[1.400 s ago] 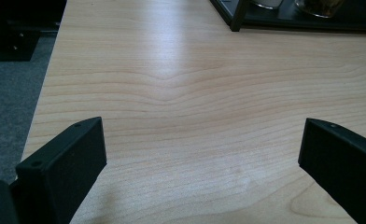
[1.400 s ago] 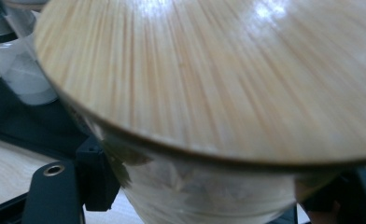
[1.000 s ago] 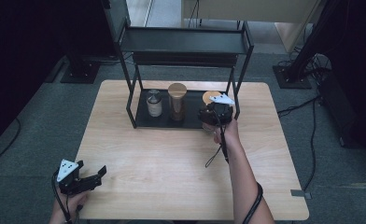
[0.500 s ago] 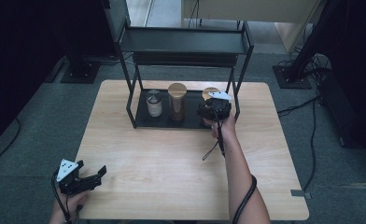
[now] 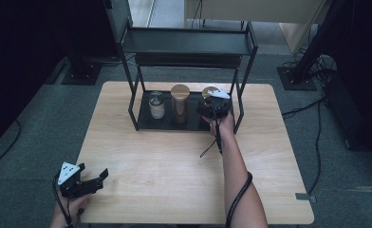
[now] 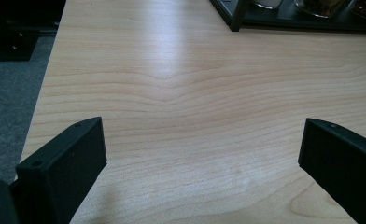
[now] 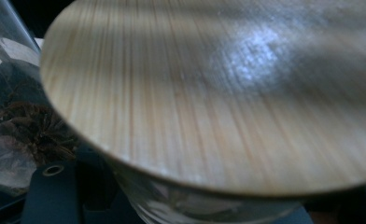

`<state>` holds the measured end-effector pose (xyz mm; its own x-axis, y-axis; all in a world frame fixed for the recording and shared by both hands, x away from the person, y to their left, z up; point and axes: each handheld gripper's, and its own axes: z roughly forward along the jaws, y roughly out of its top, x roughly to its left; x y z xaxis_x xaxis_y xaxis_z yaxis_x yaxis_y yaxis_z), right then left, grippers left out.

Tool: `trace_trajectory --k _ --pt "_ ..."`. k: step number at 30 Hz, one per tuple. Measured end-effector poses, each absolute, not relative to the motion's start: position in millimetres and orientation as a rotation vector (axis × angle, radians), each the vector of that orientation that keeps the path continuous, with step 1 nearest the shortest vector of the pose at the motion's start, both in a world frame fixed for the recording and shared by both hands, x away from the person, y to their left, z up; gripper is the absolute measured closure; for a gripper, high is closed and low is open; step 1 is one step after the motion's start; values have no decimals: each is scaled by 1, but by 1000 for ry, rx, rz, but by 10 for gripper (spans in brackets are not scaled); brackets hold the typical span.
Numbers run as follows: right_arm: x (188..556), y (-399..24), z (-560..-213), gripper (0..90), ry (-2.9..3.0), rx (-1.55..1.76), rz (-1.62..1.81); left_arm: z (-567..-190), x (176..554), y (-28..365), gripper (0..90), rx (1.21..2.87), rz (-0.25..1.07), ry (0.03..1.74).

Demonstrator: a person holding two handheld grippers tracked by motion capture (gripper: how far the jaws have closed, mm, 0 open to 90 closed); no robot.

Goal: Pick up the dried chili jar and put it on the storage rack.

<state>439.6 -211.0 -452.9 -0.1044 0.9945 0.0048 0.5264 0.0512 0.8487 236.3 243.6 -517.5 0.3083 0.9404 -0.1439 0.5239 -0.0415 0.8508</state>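
Right gripper [image 5: 211, 107] at the jar [image 5: 209, 92] on the rack [image 5: 141, 114], right end, jaws around it and just opening, left gripper [image 5: 101, 176] open over the table [image 5: 174, 161].

Overhead light brightens the counter [image 5: 174, 156] while the surroundings stay dim. In the right gripper view the wooden lid [image 7: 228, 93] looks blurred, perhaps too close to focus, with whitish glare.
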Motion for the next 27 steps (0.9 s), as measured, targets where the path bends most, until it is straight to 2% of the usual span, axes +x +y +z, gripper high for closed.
trace_trajectory --k 3,9,20,27 --pt "437 -212 -453 125 1703 1548 998 -517 236 244 11 1695 593 1337" --pt "431 -214 -457 47 1774 1538 1019 -517 236 243 11 1695 596 1336" --pt "418 -216 -469 0 1812 1523 1031 -517 236 242 11 1700 605 1338" --pt "409 -220 -476 0 1822 1522 1045 -517 237 242 11 1704 605 1343"
